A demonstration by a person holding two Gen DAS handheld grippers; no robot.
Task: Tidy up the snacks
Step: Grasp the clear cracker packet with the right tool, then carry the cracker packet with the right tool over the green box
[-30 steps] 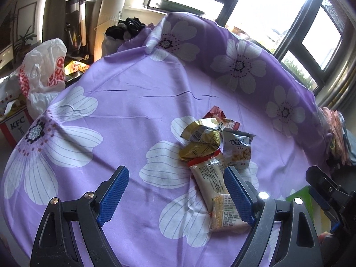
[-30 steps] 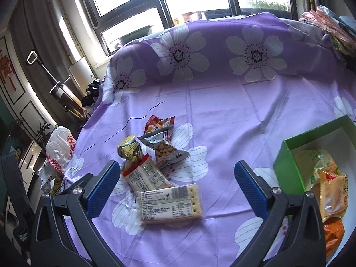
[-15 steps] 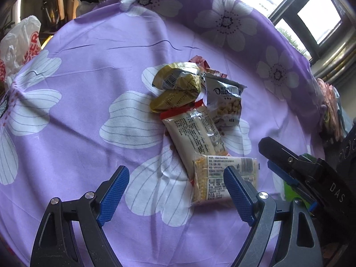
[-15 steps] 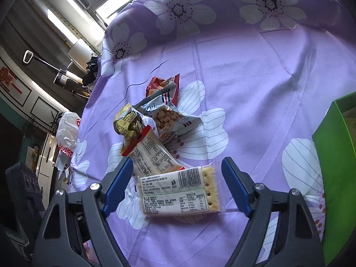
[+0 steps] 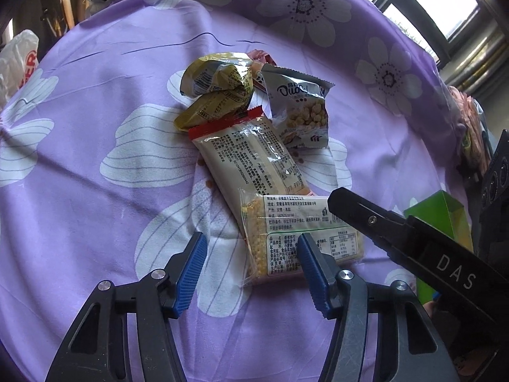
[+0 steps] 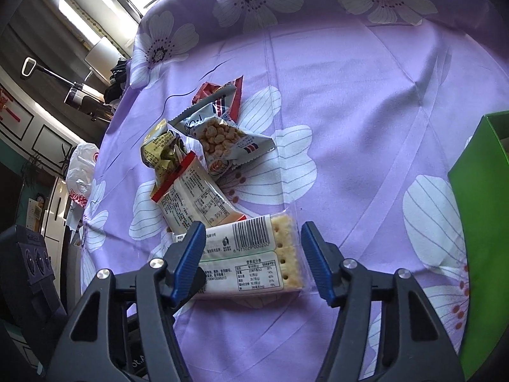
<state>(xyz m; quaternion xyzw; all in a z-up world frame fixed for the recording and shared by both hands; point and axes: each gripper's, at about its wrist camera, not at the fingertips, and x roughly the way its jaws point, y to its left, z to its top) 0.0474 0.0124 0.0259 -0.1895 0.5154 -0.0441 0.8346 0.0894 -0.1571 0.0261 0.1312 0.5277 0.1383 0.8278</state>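
My right gripper (image 6: pixel 249 254) has its blue fingers (image 6: pixel 187 254) parted wide astride the clear-wrapped cracker packet (image 6: pixel 254 251) lying flat on the purple floral-clothed bench (image 6: pixel 366 111), gripping nothing. My left gripper (image 5: pixel 249 270) is likewise open and empty, just beside that packet's other end. The other snack packets lie heaped beyond; the green cardboard box (image 6: pixel 480 222) stands right.

Daylight from dark-framed windows (image 5: pixel 445 22) falls across a purple flowered tablecloth (image 6: pixel 366 102); a white plastic bag (image 5: pixel 19 63) sits beyond it.
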